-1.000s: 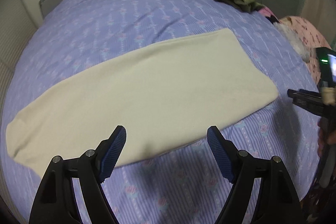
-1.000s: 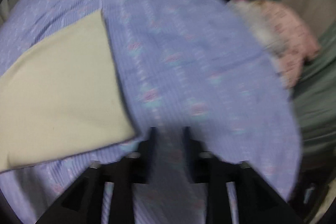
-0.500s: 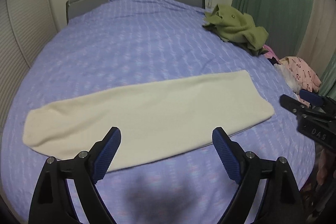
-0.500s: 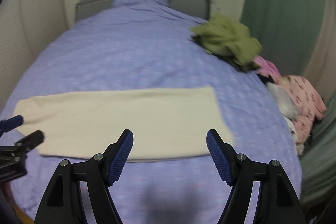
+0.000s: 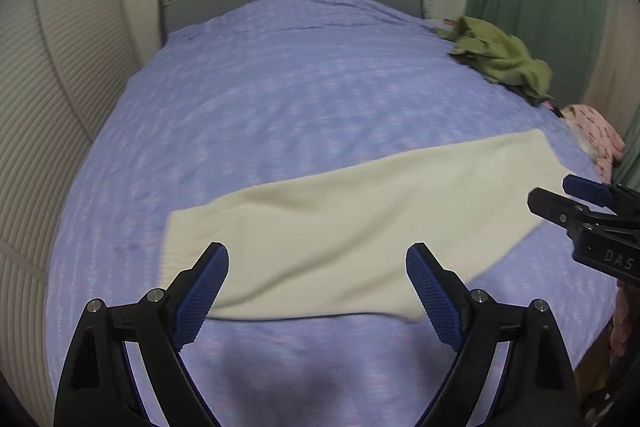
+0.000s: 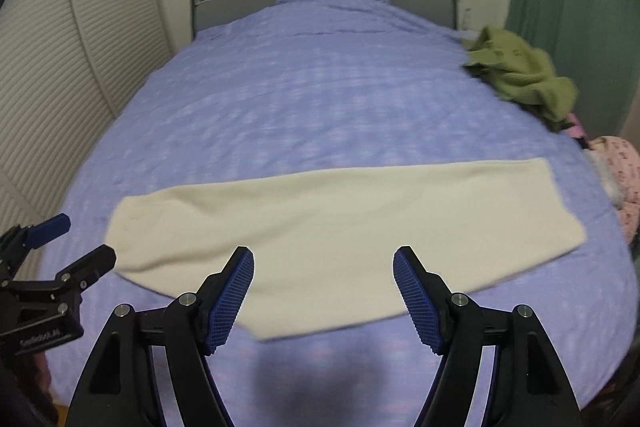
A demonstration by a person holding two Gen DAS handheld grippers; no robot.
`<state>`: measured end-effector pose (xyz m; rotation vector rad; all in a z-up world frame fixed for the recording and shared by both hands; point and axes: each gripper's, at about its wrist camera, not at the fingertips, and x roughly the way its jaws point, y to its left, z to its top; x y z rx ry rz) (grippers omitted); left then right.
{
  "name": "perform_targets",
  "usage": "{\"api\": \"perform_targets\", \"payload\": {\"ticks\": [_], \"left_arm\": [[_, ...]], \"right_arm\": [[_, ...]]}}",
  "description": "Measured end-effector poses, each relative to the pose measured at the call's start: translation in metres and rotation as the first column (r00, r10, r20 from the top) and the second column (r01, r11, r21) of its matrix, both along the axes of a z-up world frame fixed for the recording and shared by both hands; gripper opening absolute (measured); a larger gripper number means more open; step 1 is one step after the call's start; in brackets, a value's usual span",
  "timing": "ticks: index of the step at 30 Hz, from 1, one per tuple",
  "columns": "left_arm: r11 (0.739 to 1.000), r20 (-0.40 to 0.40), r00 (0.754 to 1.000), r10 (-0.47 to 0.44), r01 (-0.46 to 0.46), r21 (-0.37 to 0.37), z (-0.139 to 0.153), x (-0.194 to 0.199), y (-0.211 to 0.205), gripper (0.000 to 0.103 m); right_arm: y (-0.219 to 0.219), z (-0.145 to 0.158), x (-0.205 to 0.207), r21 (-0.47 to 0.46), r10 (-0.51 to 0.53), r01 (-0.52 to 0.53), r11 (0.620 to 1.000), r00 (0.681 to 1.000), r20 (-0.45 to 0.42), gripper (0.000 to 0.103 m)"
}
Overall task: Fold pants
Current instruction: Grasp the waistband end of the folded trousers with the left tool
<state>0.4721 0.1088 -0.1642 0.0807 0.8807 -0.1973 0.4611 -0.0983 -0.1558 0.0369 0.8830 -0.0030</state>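
Pants (image 6: 332, 223) flat on bedspread (image 6: 320, 99), green garment (image 6: 520, 75), pink clothes (image 6: 624, 167) beside

Dim, flat indoor light with a cool cast fills both fisheye views, which bend the walls and darken to black corners, while motion blur smears the bedspread (image 5: 304, 115) pattern and the cream cloth's (image 6: 328, 227) edges, and soft shadows pool at the bed's near edge.
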Motion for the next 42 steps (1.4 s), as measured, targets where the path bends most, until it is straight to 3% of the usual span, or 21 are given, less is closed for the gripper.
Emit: {"api": "perform_targets", "payload": {"ticks": [6, 12, 17, 24, 28, 30, 31, 34, 38, 42], "left_arm": [[0.997, -0.054, 0.997, 0.053, -0.056, -0.054, -0.039, 0.041, 0.104, 0.086], [0.983, -0.172, 0.985, 0.015, -0.046, -0.178, -0.084, 0.101, 0.16, 0.063], [0.981, -0.241, 0.97, -0.041, -0.007, -0.194, -0.117, 0.142, 0.171, 0.045], [0.98, -0.295, 0.955, -0.038, -0.022, -0.199, -0.152, 0.195, 0.184, 0.043], [0.972, -0.371, 0.928, -0.04, -0.049, -0.228, -0.179, 0.215, 0.189, 0.043], [0.966, -0.402, 0.914, -0.054, -0.055, -0.254, -0.187, 0.216, 0.191, 0.043], [0.957, -0.4, 0.914, -0.066, -0.055, -0.283, -0.184, 0.214, 0.192, 0.035], [0.936, -0.336, 0.934, -0.124, -0.002, -0.351, -0.162, 0.198, 0.195, 0.035], [0.89, -0.303, 0.931, -0.202, 0.045, -0.455, -0.144, 0.179, 0.203, 0.035], [0.929, -0.371, 0.91, -0.183, 0.037, -0.368, -0.169, 0.178, 0.193, 0.035]], "right_arm": [[0.101, -0.031, 0.053, -0.03, 0.144, -0.145, 0.989, 0.989, -0.031, 0.073], [0.16, -0.065, 0.09, -0.011, 0.221, -0.222, 0.975, 0.972, -0.08, 0.073], [0.181, -0.097, 0.118, 0.03, 0.224, -0.222, 0.975, 0.963, -0.15, 0.073], [0.185, -0.12, 0.132, 0.021, 0.192, -0.192, 0.981, 0.959, -0.206, 0.073], [0.189, -0.121, 0.137, 0.034, 0.179, -0.176, 0.984, 0.96, -0.213, 0.073], [0.192, -0.123, 0.137, 0.032, 0.179, -0.176, 0.984, 0.96, -0.216, 0.073], [0.193, -0.122, 0.14, 0.03, 0.181, -0.179, 0.983, 0.959, -0.219, 0.073], [0.194, -0.121, 0.138, 0.032, 0.198, -0.195, 0.98, 0.956, -0.216, 0.073], [0.196, -0.12, 0.136, 0.055, 0.203, -0.196, 0.979, 0.957, -0.209, 0.073], [0.202, -0.124, 0.138, 0.061, 0.205, -0.196, 0.979, 0.954, -0.217, 0.073]]}}
